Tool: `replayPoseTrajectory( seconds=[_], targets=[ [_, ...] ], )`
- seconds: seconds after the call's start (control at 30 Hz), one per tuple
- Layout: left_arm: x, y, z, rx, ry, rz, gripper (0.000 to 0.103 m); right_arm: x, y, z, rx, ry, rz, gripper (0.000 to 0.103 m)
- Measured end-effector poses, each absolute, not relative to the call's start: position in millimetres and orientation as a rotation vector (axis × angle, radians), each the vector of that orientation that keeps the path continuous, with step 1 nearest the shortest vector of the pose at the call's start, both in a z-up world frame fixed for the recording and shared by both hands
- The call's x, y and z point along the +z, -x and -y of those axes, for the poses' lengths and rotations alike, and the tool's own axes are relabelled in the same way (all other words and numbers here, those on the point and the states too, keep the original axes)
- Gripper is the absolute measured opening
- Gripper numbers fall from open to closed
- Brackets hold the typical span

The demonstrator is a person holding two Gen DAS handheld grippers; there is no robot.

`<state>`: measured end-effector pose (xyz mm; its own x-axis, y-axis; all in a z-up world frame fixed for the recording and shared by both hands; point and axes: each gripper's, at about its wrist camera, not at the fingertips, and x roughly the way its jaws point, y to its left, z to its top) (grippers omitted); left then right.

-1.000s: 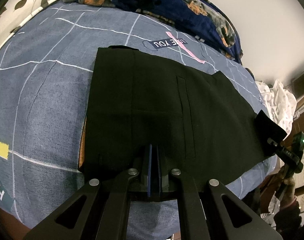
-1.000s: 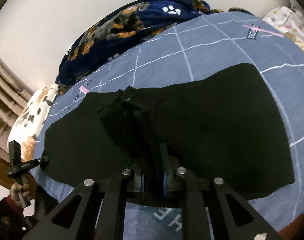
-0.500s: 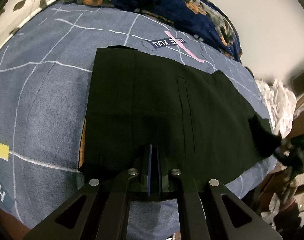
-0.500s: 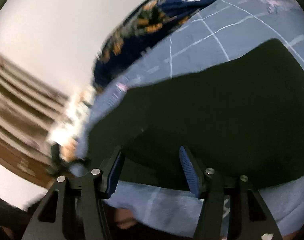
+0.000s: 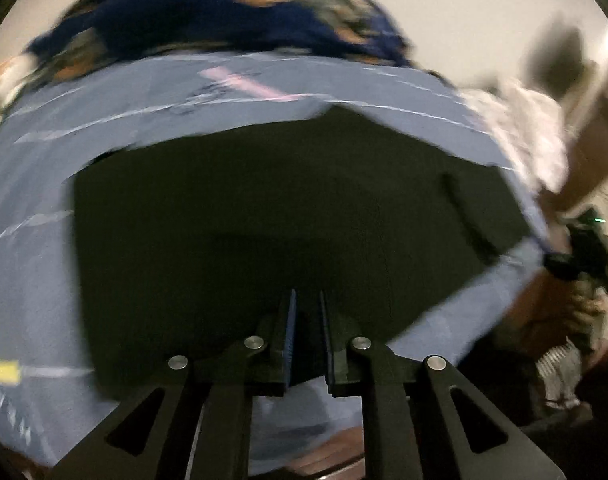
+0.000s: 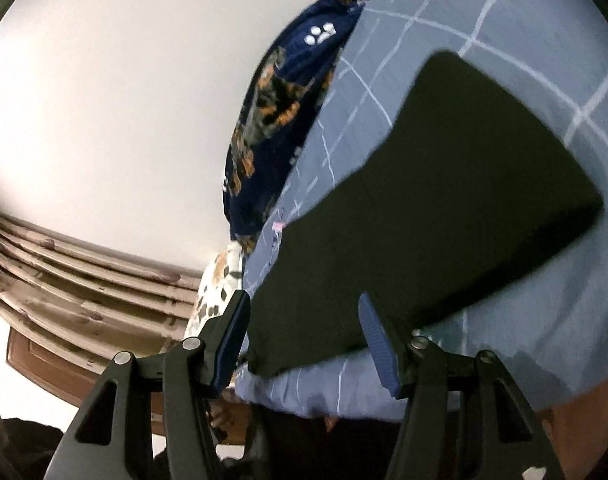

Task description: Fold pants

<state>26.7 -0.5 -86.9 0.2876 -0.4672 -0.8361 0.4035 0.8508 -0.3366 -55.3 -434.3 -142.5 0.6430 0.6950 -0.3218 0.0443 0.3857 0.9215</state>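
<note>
The black pants (image 5: 264,216) lie folded flat on the blue-grey checked bedspread (image 5: 44,168). My left gripper (image 5: 306,300) sits at their near edge with its jaws a narrow gap apart and nothing visibly pinched; the view is blurred. In the right wrist view the pants (image 6: 444,208) stretch away from me. My right gripper (image 6: 304,304) is wide open and empty, held just off the pants' near edge. The right gripper also shows in the left wrist view (image 5: 580,248), beyond the bed's right side.
A navy blanket with an orange print (image 6: 272,120) is heaped at the far side of the bed. A floral pillow (image 6: 220,284) lies at the bed's end. White clothes (image 5: 524,128) are piled at the right. A curtain (image 6: 64,276) hangs at the left.
My right gripper let go of the pants, opened wide and drew back off the bed edge. My left gripper opened a little and tilted back; its view is now blurred.
</note>
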Motion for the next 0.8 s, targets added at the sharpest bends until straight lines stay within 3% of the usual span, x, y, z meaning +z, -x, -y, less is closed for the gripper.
replayPoseTrajectory(
  seconds=[0.23,0.47,0.8],
  targets=[
    [-86.1,-69.4,88.8,-0.783,0.149,-1.173,0.013,-172.0,48.4,407.2,0.585,-1.403,-0.814,0.055],
    [-102.8,-97.7,152.3,-0.845,0.085,-1.207,0.013,-185.9,35.4,389.8,0.457,-1.381,-0.948,0.055],
    [-134.2,-115.0,180.4,-0.911,0.094,-1.276,0.013,-191.4,38.8,388.5,0.374,-1.382,-0.965,0.053]
  ],
)
